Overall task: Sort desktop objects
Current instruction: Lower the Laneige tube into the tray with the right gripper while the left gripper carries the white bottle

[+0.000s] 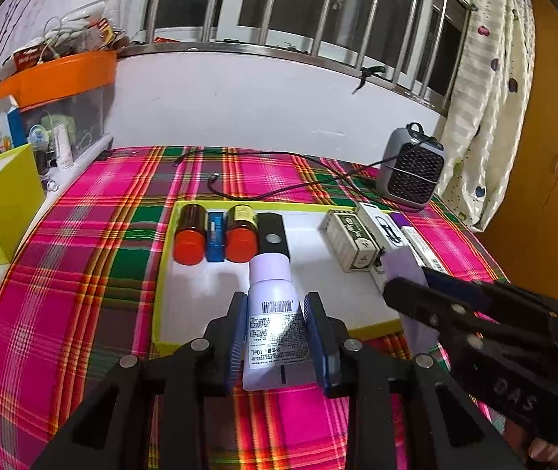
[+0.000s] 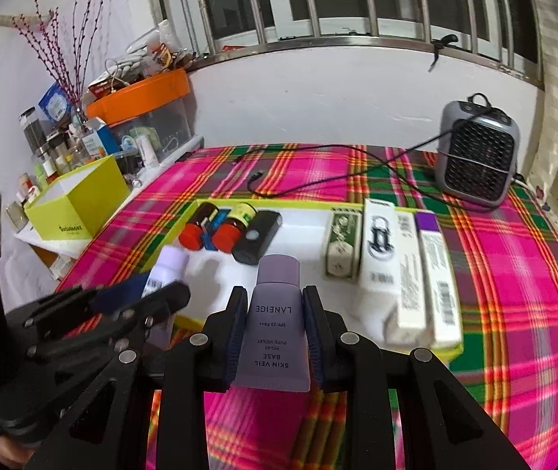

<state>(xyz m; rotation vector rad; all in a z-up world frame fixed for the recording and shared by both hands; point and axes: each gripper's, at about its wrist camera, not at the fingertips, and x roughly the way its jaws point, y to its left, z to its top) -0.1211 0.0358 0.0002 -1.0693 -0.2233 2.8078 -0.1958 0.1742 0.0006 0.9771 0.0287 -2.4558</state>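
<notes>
Across the worktop [image 1: 83, 274] lies a plaid cloth in pink, green and orange, and on it, toward the middle, sits a shallow tray [image 1: 161, 274] with a yellow-green rim and a white floor. At the far right corner stands a small grey heater [image 1: 412, 168], its black cable [image 1: 279, 192] trailing along the far edge. Off the left edge sits a yellow-green box [image 2: 79, 203], with an orange-lidded clear bin [image 2: 149, 113] behind it.

Along the tray's right side several cartons [image 2: 380, 250] lie side by side, touching. Against its far left corner two brown bottles with orange caps [image 1: 188, 239] lie flat with a blue item between them, and a black device [image 1: 273, 235] lies just beside.

Over the tray's near edge, the left hand-held gripper [image 1: 275, 337] is closed on a white tube [image 1: 273, 313] with a pale lilac cap and a barcode label, pads pressed to both sides. Just beside it, the right hand-held gripper [image 2: 275, 337] clamps a lilac tube [image 2: 275, 325] printed LANEIGE, cap pointing away from the camera over the tray floor.
</notes>
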